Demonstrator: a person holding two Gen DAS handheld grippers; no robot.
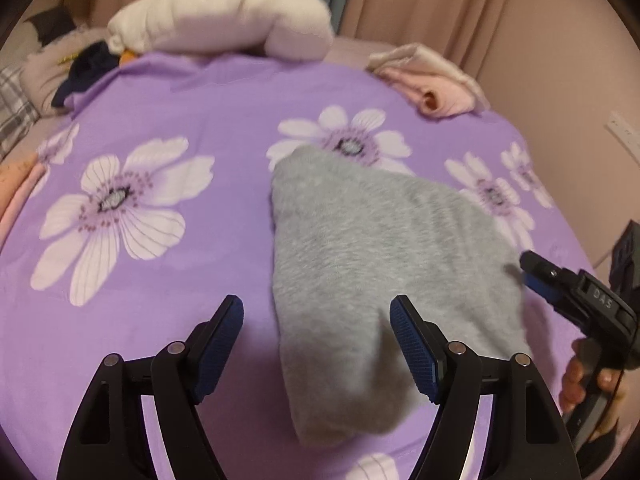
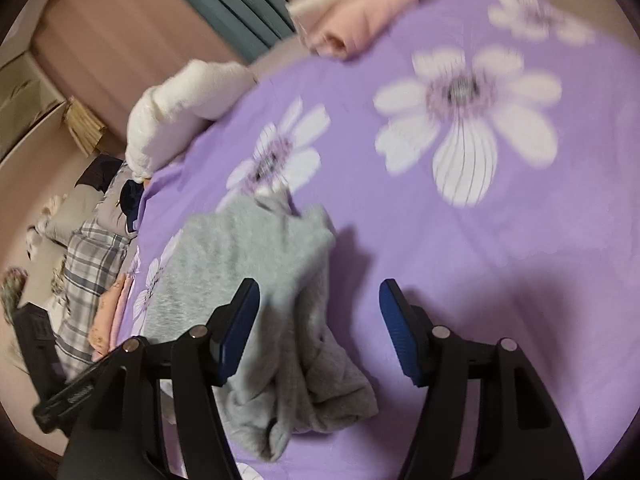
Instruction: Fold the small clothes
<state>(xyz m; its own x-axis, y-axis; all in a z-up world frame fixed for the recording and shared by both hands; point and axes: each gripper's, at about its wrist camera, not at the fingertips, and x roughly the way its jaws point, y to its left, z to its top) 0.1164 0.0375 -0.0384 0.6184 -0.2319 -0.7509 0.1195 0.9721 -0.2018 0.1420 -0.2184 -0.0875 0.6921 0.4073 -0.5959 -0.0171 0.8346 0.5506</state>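
Observation:
A grey knit garment (image 1: 360, 240) lies folded on the purple flowered bedsheet (image 1: 180, 112), its narrow end toward me. My left gripper (image 1: 316, 320) is open, its blue pads (image 1: 222, 344) standing wide on either side of the garment's near end without pressing it. In the right wrist view the same grey garment (image 2: 248, 264) lies bunched and creased at its near end. My right gripper (image 2: 318, 308) is open over that end, with cloth between the pads and no grip. A finger of the right gripper (image 1: 538, 276) shows at the garment's right edge, held by a hand (image 1: 580, 380).
A rolled white blanket (image 1: 224, 12) lies at the far edge of the bed. Folded pink clothes (image 1: 432, 88) sit at the far right, a dark garment (image 1: 84, 72) at the far left. A plaid cloth (image 2: 88, 272) and peach clothes (image 2: 106, 312) lie beside the sheet. Curtains hang behind.

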